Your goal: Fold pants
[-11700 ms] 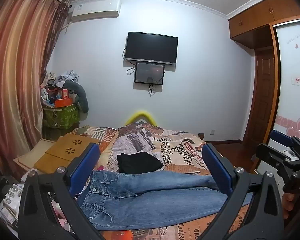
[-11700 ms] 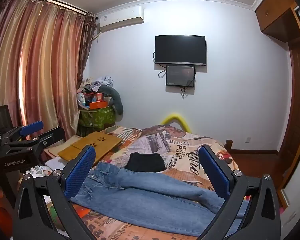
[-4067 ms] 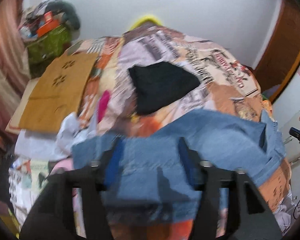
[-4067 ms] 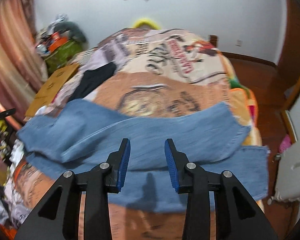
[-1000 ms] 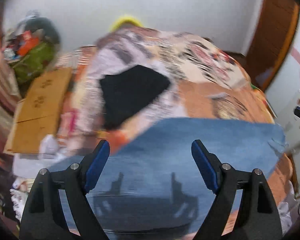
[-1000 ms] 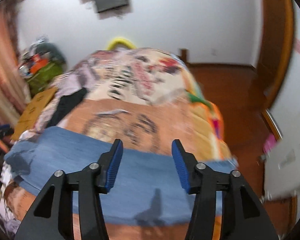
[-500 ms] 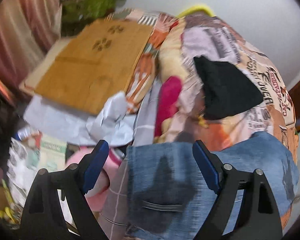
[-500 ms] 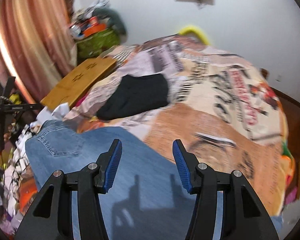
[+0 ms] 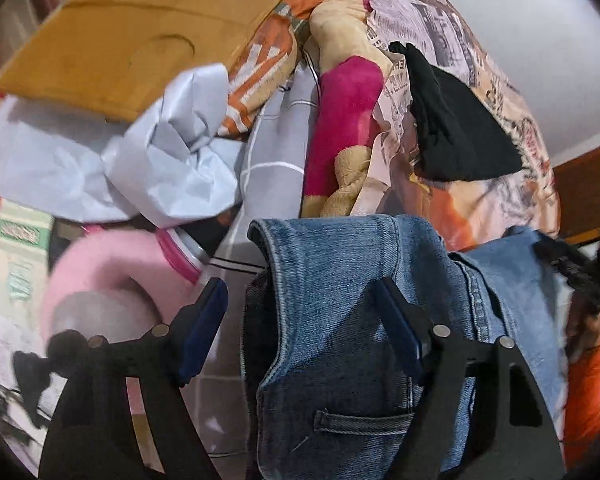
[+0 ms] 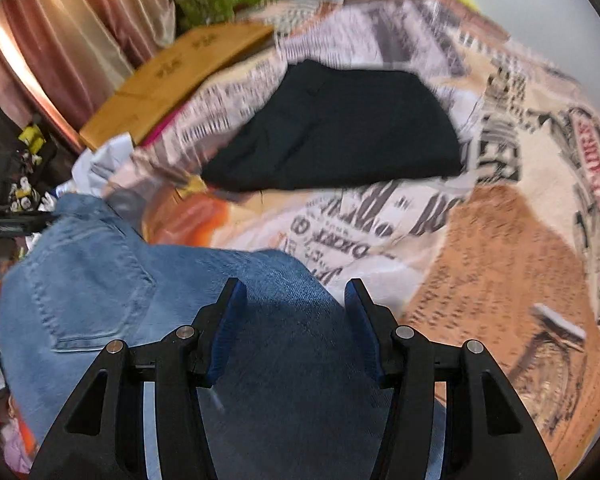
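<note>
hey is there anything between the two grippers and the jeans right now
Nothing visible does. The left gripper is open right over the waist edge of the jeans, and the right gripper is open over the denim too. The black garment lies farther back on the bedspread, clear of both.

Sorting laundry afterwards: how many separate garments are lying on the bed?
2: the blue jeans at the near edge, and a folded black garment farther back on the bedspread. Others may be hidden.
</note>
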`<state>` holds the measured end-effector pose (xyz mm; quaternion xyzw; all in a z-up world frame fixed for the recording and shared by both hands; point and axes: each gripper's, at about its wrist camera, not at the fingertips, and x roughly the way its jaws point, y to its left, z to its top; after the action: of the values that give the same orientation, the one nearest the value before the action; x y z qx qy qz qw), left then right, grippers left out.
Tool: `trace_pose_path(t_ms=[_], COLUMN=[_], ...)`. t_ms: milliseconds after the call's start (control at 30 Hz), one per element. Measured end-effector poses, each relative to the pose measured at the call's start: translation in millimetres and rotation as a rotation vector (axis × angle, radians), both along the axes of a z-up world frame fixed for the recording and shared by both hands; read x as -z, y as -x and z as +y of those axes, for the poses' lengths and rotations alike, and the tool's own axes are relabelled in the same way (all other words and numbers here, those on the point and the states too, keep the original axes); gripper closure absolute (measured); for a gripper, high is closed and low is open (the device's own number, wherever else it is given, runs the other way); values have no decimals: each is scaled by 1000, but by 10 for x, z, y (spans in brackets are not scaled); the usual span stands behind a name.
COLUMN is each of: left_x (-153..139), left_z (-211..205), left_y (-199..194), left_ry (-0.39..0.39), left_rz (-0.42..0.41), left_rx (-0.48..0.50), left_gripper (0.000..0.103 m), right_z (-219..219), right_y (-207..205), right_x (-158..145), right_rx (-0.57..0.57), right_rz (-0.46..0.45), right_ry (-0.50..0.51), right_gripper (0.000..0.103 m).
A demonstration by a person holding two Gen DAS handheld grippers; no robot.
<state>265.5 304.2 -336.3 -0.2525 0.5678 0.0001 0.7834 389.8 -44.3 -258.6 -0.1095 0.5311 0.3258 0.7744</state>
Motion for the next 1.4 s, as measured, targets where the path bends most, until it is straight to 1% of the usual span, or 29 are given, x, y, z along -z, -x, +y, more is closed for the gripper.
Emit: trace_pose_path(t_ms=[33,67,100,133,167,200,267,300,333,367,400,433,533,600,633,767,800,867,900,933,967,1000,1033,1100,1133,1167,1233,1267,1400], left_x=[11,10,-20,-54,-96,-143,-240,-283,-369,-421,-496,-584,-783,-825,-820,-700,-705,-770,-844,-898,-963,-1059,-1115,-1218,-1243,-1251,-1212,-1190,-960], left_z=[15,22,-2,-36,-75,-121,-233,-267,-342,-372,-405,-445,-476,-433,-406,-340,-355,-397,-414,-445,-473,-491,-516,-585,-626,-658,-714,-731,-871], left_y=[7,12,24,31,36,38,40,51,74,98,129,163,227,241,243,212,244,324,395,457,524,627,693,857,939,1003,1141,1178,1372], left_ry=[17,26,50,66,65,38,-27,-53,-113,-155,-213,-281,-448,-506,-517,-463,-464,-489,-497,-495,-490,-481,-474,-466,-462,-452,-410,-393,-280], left_rz=[-1,-9,-32,-48,-62,-71,-80,-86,-98,-110,-126,-143,-168,-167,-158,-93,-86,-93,-108,-122,-138,-168,-190,-224,-227,-223,-206,-198,-148], left_rx=[-3,0,16,30,37,40,54,63,75,81,85,89,87,88,98,106,104,94,95,94,90,85,84,90,94,98,98,95,104], left_gripper=[30,36,52,70,74,78,85,92,97,99,100,100,100,99,99,97,96,91,84,71,62,49,41,32,31,31,30,30,30], right_z=[4,1,6,16,39,70,135,153,165,161,145,115,75,95,103,120,120,85,55,22,-9,-39,-85,-138,-178,-201,-243,-259,-327], right_y=[5,21,22,48,66,87,161,169,192,197,194,184,145,152,159,187,200,241,271,305,338,378,446,545,628,690,844,901,1150], right_x=[16,10,-7,-11,-11,-7,-14,-11,-19,-27,-38,-47,-35,-30,-29,-38,-51,-112,-161,-209,-256,-305,-381,-478,-548,-589,-672,-698,-719], right_rx=[6,6,6,1,-8,-15,-41,-45,-46,-44,-38,-28,-19,-23,-25,-20,-17,0,9,14,14,13,13,13,11,9,8,6,-9], right_rz=[-10,-12,-9,-3,-3,-12,-53,-67,-91,-105,-119,-133,-121,-129,-134,-142,-145,-139,-138,-138,-134,-129,-126,-129,-128,-125,-126,-129,-116], right_ry=[-18,-38,-46,-60,-61,-46,-9,4,21,24,29,33,18,30,37,61,66,66,68,63,53,41,24,6,-11,-26,-58,-68,-102], right_gripper=[50,48,48,48,51,53,65,68,74,83,87,92,94,94,95,94,92,91,91,87,82,80,78,77,74,69,61,61,60])
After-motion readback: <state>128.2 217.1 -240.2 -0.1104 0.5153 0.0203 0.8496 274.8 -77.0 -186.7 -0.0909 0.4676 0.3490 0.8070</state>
